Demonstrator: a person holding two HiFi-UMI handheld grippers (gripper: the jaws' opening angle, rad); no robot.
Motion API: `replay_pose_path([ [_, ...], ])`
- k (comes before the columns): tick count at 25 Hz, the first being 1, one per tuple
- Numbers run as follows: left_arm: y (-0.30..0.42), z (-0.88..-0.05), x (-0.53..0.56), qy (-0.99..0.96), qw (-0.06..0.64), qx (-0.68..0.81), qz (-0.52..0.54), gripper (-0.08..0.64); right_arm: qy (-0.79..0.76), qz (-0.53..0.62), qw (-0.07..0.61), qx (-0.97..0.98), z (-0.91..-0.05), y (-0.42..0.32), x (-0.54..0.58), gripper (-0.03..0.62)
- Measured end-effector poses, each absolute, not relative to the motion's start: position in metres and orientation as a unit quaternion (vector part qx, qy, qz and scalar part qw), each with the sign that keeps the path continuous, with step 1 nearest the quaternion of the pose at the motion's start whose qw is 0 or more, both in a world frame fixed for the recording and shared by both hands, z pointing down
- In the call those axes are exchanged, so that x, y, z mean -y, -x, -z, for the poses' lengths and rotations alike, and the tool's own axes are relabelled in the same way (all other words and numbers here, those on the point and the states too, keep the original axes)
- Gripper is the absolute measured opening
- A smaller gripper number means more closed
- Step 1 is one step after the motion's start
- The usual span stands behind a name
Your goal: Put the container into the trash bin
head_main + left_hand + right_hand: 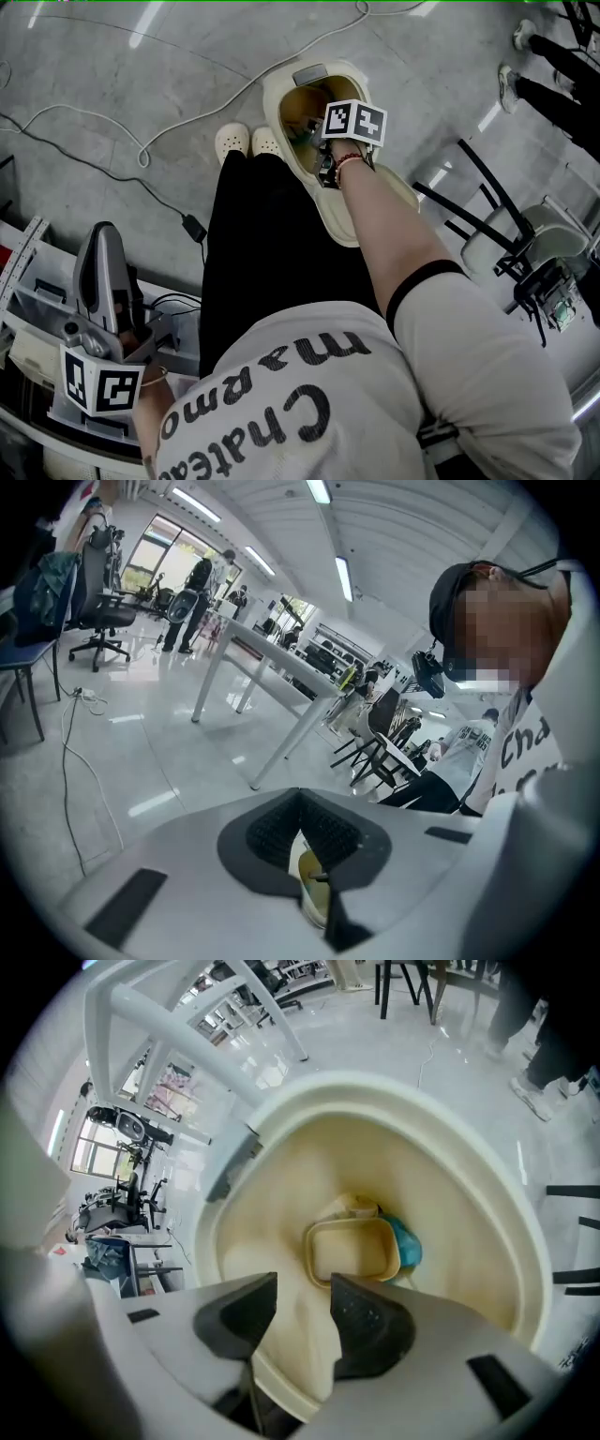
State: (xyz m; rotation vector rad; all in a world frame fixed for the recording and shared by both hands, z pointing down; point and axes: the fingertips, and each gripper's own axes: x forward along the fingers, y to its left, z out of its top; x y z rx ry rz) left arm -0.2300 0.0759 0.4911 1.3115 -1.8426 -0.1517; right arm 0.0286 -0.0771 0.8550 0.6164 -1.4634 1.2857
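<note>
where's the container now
In the right gripper view, the container lies at the bottom of the trash bin, beside a teal item on its right.

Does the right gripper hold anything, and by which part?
Nothing: the right gripper is open and empty. The cream rectangular plastic container lies in the cream oval trash bin below.

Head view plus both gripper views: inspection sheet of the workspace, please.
Surface: grey glossy floor.
Job's things: container lies inside the trash bin, beside something blue.
Clutter: grey handheld device on a tray, lower left.
Grippers: right gripper open, empty, above the bin; left gripper jaws together, pale thing at the seam, grip unclear.
Cables: white cable and black cable on the floor.
Surroundings: chairs, white tables, people far off.
</note>
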Motion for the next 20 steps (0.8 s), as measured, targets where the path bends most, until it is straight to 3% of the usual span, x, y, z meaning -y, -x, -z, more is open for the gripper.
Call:
replay_pose_path([
  [6, 0.224, -0.434, -0.064, -0.560, 0.371, 0.737, 0.072, 0.021, -0.278, -0.552, 0.454, 0.642, -0.779, -0.012, 0.109, 0.182],
  [11, 0.220, -0.372, -0.045, -0.591, 0.320, 0.734, 0.097, 0.021, -0.279, -0.576, 0.367, 0.675, -0.690, 0.008, 0.126, 0.107],
  [20, 0.201, -0.268, 0.007, -0.673, 0.219, 0.692, 0.143, 0.021, -0.259, -0.579, 0.152, 0.758, -0.508, 0.029, 0.199, 0.080],
])
